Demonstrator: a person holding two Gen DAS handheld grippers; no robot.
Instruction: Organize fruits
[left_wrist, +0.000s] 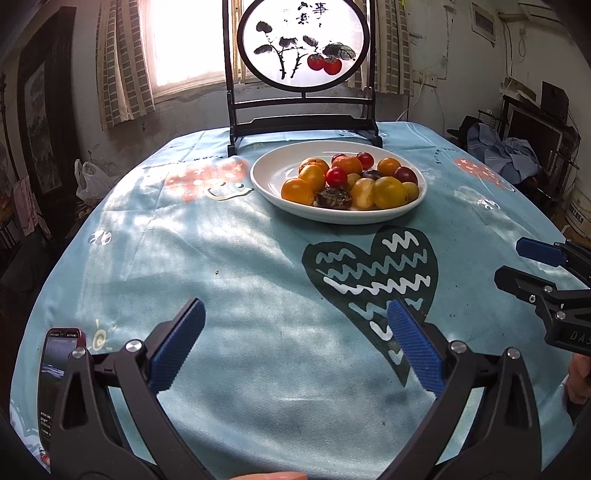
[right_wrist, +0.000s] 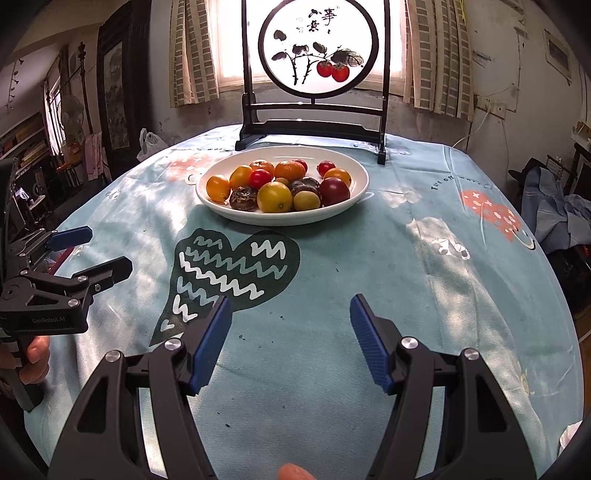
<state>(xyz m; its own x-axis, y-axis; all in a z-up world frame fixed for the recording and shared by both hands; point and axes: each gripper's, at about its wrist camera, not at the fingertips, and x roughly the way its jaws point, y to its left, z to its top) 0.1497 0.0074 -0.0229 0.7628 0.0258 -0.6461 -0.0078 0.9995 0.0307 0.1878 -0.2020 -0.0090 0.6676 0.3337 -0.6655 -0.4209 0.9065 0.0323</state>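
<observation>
A shallow oval plate (left_wrist: 273, 173) of glossy white ceramic sits toward the far side of the counter (left_wrist: 258, 266), which is draped in a soft pale-blue cloth printed with a dark heart (left_wrist: 369, 273) crossed by wavy white lines and coral hearts. The fruits (left_wrist: 351, 181) are heaped on the plate's right half in the left wrist view: smooth round orange and yellow ones, small shiny red ones, a dull purple one, pale green ones, and dark, wrinkled brown ones with a rough skin. They touch one another in a loose pile.

Behind the plate stands a dark wooden frame (left_wrist: 303, 125) holding a round translucent panel (left_wrist: 303, 40) painted with ink leaves, two red fruits and brush characters. A phone (left_wrist: 59, 369) with a lit screen lies at the near left edge of the cloth.

The left gripper (left_wrist: 295, 347) hovers over the near cloth, its black plastic arms spread wide, ribbed blue rubber fingers (left_wrist: 177, 350) well apart and holding nothing. The right gripper (right_wrist: 291, 343) is likewise wide open and empty above the cloth, its blue ribbed fingers (right_wrist: 369, 347) well apart. Both are well short of the plate. Each gripper shows at the edge of the other's view.
</observation>
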